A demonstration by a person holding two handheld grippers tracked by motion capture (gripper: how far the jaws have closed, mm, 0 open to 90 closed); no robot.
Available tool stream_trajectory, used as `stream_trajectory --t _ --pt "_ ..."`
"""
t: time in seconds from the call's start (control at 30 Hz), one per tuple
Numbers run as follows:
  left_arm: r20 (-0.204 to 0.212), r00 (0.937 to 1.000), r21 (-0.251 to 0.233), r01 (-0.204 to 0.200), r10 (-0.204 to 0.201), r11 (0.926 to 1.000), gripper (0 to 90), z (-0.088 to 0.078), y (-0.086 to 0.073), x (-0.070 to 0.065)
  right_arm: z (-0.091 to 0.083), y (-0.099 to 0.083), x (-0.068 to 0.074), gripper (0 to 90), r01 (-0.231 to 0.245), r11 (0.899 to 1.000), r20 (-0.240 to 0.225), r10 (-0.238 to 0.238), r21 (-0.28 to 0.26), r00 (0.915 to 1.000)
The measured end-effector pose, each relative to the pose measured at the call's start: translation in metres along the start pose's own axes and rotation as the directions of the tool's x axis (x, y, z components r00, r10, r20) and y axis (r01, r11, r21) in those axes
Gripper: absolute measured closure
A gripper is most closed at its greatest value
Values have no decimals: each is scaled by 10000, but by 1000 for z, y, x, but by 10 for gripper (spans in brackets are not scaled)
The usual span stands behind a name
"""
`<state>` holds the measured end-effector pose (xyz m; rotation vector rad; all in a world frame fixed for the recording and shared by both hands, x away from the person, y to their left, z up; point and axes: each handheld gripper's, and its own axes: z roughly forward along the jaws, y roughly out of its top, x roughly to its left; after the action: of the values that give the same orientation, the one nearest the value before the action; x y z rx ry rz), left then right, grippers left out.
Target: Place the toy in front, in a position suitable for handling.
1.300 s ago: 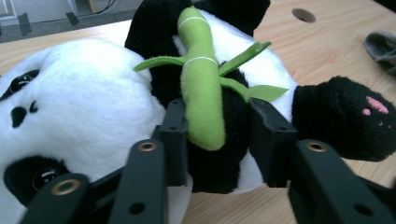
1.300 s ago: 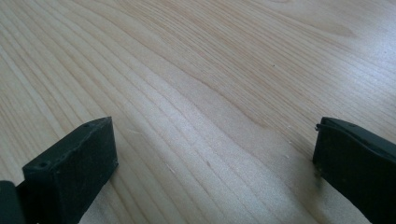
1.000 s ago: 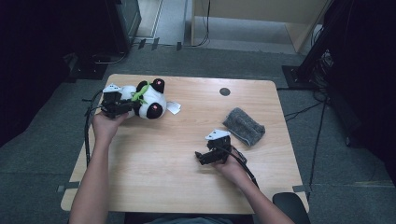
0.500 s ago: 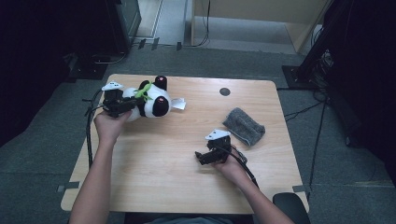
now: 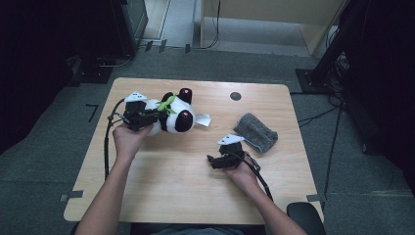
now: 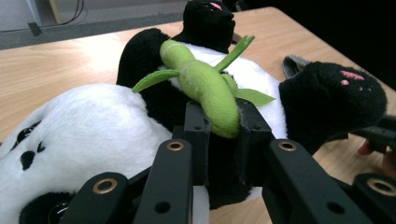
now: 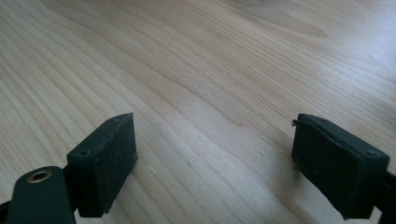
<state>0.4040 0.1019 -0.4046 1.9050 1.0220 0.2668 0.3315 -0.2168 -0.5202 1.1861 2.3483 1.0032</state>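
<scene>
High view: panda (image 5: 173, 113) carried rightward.

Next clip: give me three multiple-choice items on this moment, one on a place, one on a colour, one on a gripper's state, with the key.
1. Where does the grey cloth lie?
A. Under the panda
B. On the table right of the right gripper
C. On the floor

2. What colour is the stalk on the panda?
A. Green
B. Red
C. Blue

3. What is the left gripper doing?
A. Hanging open over bare wood
B. Clamped on the cloth
C. Shut on the stalk

Key: 1 B, the high view shows the cloth on the table just beyond the right gripper. 2 A, the stalk is green with leaves. 3 C, the left gripper view shows its jaws pinching the stalk's end.
</scene>
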Motion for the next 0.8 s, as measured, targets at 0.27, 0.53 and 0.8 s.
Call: stream_trajectory --t 0.27,0.53,0.8 --pt "290 9995 148 -90 86 9998 775 6 -7 -18 -15 9 -9 175 -64 9987 103 69 -511 9999" --pt "552 9985 91 -35 30 10000 774 9 -20 -44 -31 16 -23 188 -294 9961 57 299 -828 9995" --pt "749 9969 156 -246 233 9996 771 15 -28 -71 -48 22 -45 215 -599 9894 388 656 -1325 9971"
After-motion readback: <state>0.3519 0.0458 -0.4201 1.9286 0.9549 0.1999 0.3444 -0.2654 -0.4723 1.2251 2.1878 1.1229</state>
